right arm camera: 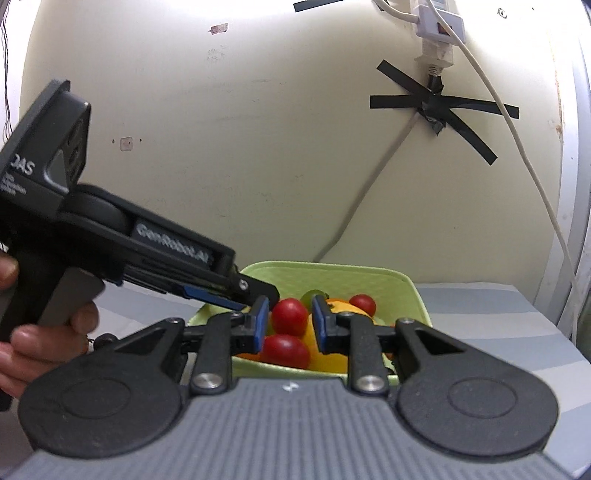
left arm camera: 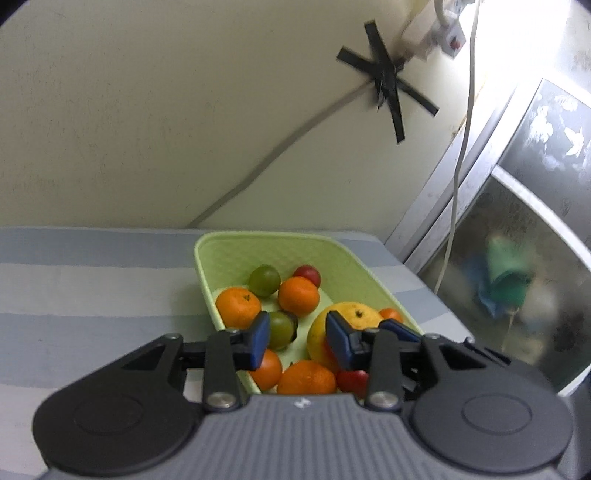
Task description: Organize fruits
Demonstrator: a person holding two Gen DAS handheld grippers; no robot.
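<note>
A light green tray [left arm camera: 236, 254] on the striped cloth holds several oranges [left arm camera: 298, 295], green fruits [left arm camera: 263, 280], red tomatoes [left arm camera: 307, 274] and a large yellow citrus [left arm camera: 351, 317]. My left gripper [left arm camera: 297, 334] is open and empty, hovering just above the tray's near end with a green fruit [left arm camera: 281, 329] by its left finger. In the right wrist view the tray [right arm camera: 399, 284] lies ahead. My right gripper [right arm camera: 289, 325] is open above its near rim, with red tomatoes [right arm camera: 290, 315] showing between the fingers, apart from the pads. The left gripper's body [right arm camera: 129, 236] reaches in from the left.
A cream wall stands behind the table, with black tape [left arm camera: 388, 81], a power strip [right arm camera: 436, 22] and a hanging white cable [right arm camera: 524, 155]. A glass-fronted metal cabinet [left arm camera: 517, 206] stands to the right of the table edge. The person's hand [right arm camera: 22, 332] holds the left gripper.
</note>
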